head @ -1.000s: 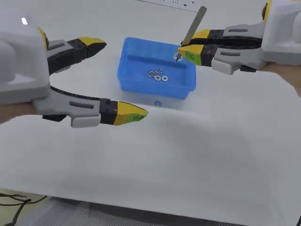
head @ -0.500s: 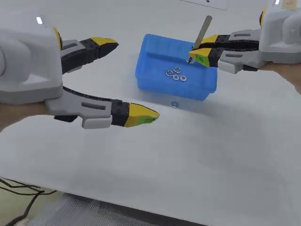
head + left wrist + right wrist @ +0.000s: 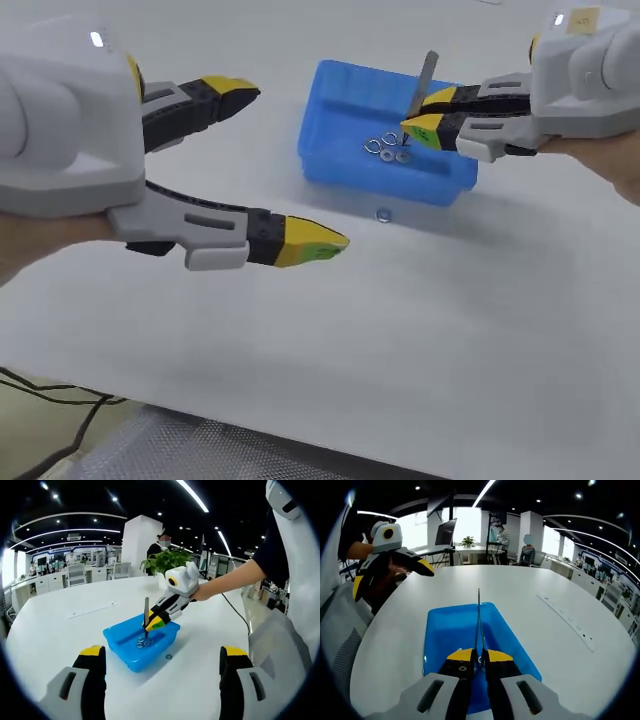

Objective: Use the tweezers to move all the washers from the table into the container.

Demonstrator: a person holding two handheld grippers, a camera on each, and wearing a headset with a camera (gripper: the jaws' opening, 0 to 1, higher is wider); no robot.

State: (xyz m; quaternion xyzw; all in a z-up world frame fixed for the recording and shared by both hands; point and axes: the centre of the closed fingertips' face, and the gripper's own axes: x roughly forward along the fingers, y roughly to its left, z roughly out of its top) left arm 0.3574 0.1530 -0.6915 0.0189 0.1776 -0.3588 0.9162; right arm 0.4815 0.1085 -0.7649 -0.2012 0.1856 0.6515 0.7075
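Note:
A blue container (image 3: 330,160) sits on the white table with several washers (image 3: 386,148) on its floor. One washer (image 3: 383,214) lies on the table just in front of the container. My right gripper (image 3: 420,130) is shut on grey tweezers (image 3: 428,72), whose tip points down among the washers in the container. The right gripper view has the tweezers (image 3: 479,615) running out from between the closed jaws over the container (image 3: 445,630). My left gripper (image 3: 285,170) hangs open and holds nothing, to the left of the container. In the left gripper view, the loose washer (image 3: 168,656) lies ahead between the jaws.
The white table (image 3: 420,340) stretches wide in front of and around the container. A power strip (image 3: 565,615) lies on the table beyond the container. A potted plant (image 3: 165,560) and people stand in the background, off the table.
The right gripper has brought the tweezers down and toward the middle of the container, so the tip now sits at the pile of washers. The head camera shifted. The left gripper stays open.

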